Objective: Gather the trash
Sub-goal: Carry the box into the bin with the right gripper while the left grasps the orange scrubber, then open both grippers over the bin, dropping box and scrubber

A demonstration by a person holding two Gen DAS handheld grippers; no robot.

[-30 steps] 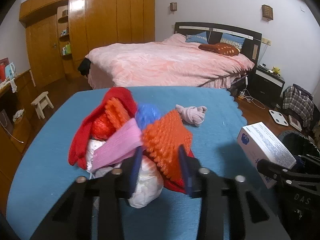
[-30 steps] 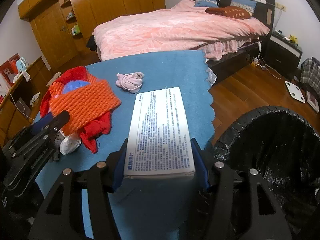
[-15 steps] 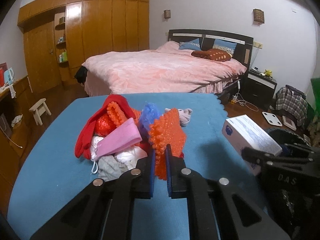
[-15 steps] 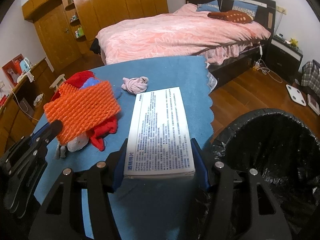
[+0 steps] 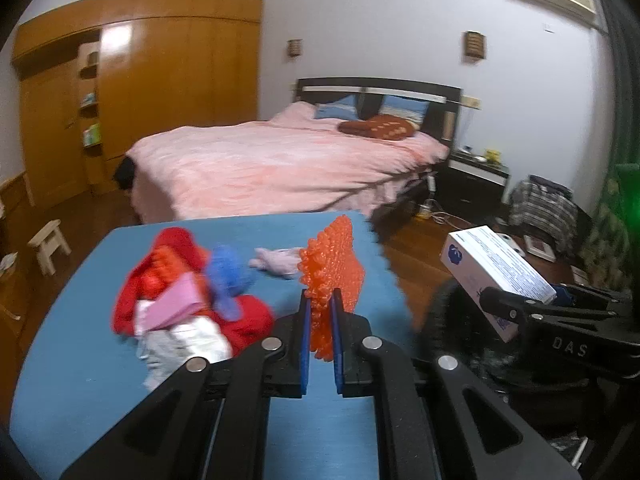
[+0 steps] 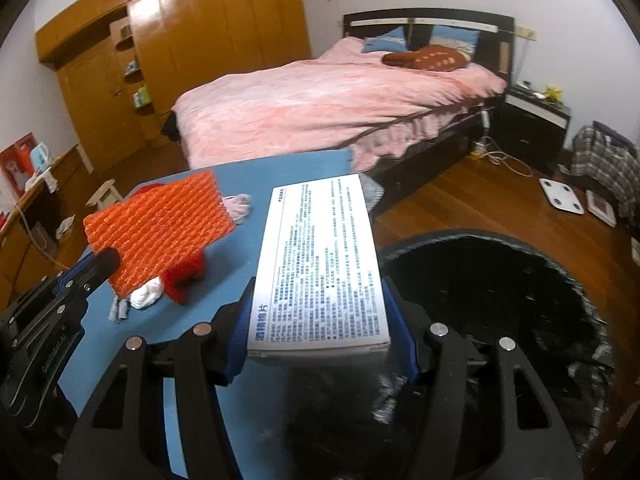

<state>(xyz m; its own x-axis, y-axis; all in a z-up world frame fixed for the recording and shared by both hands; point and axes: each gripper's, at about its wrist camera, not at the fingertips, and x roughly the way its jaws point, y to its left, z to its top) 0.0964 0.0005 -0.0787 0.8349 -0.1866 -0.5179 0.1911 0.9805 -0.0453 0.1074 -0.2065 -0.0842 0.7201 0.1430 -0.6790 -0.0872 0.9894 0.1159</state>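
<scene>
Pinching a knobbly orange foam net [image 5: 332, 276] edge-on between its blue pads, the left gripper [image 5: 320, 332] is holding it above the blue table [image 5: 80, 360]. The right gripper [image 6: 320, 344] is clamping a flat white printed box [image 6: 320, 264] beside the black-lined bin [image 6: 500, 280]. Farther off, a soft heap of red, pink and white rags [image 5: 180, 300] is lying on the table.

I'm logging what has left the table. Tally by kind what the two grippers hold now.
Orange foam net sheet, pinched in the left gripper: 1
White printed cardboard box, clamped in the right gripper by the black-lined trash bin: 1
Total held: 2
</scene>
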